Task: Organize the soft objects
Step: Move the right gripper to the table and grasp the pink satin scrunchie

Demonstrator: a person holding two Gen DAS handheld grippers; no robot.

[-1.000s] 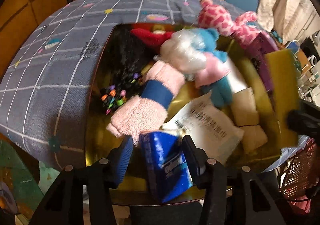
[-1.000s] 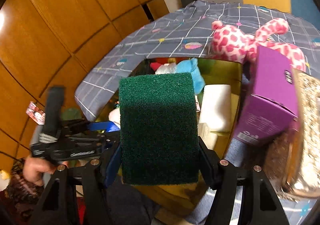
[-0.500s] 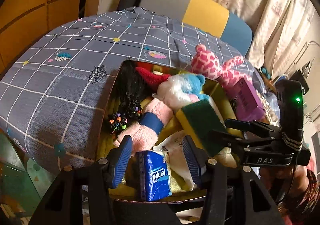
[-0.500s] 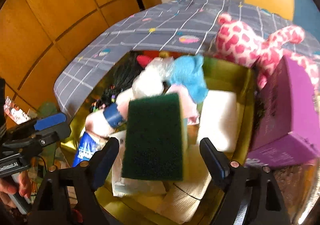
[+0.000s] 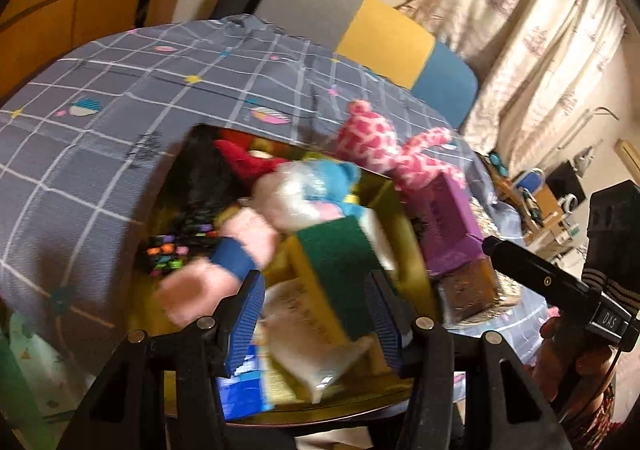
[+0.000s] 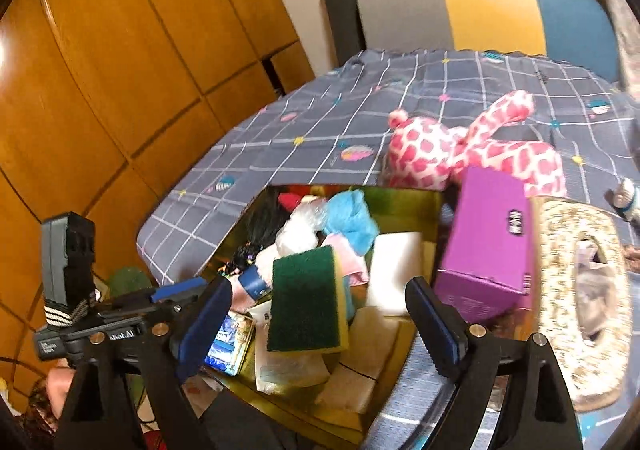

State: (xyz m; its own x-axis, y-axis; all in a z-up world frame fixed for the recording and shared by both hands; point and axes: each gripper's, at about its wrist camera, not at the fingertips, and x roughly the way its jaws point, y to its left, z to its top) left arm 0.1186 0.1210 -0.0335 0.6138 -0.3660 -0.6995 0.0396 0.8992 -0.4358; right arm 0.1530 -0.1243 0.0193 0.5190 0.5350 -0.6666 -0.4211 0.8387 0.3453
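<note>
A gold box (image 6: 404, 195) on the table holds several soft things. A green and yellow sponge (image 6: 308, 300) (image 5: 340, 262) lies on top of them, leaning. A blue tissue pack (image 6: 230, 342) (image 5: 242, 390) lies at the box's near corner. A pink towel with a blue band (image 5: 224, 266), a blue plush (image 6: 350, 215) and a white sponge (image 6: 394, 268) are inside too. My left gripper (image 5: 316, 322) is open and empty above the near edge. My right gripper (image 6: 316, 326) is open and empty, above the sponge.
A pink spotted plush (image 6: 460, 149) lies on the grey checked cloth (image 6: 340, 117) behind the box. A purple carton (image 6: 486, 250) and a glittery tissue holder (image 6: 580, 290) stand right of the box. A padded chair (image 6: 480, 13) is at the back. Wooden panels (image 6: 120, 69) are to the left.
My right gripper opened and let the sponge drop into the box, then pulled back. My left gripper let go of the blue tissue pack and rose away from the box.
</note>
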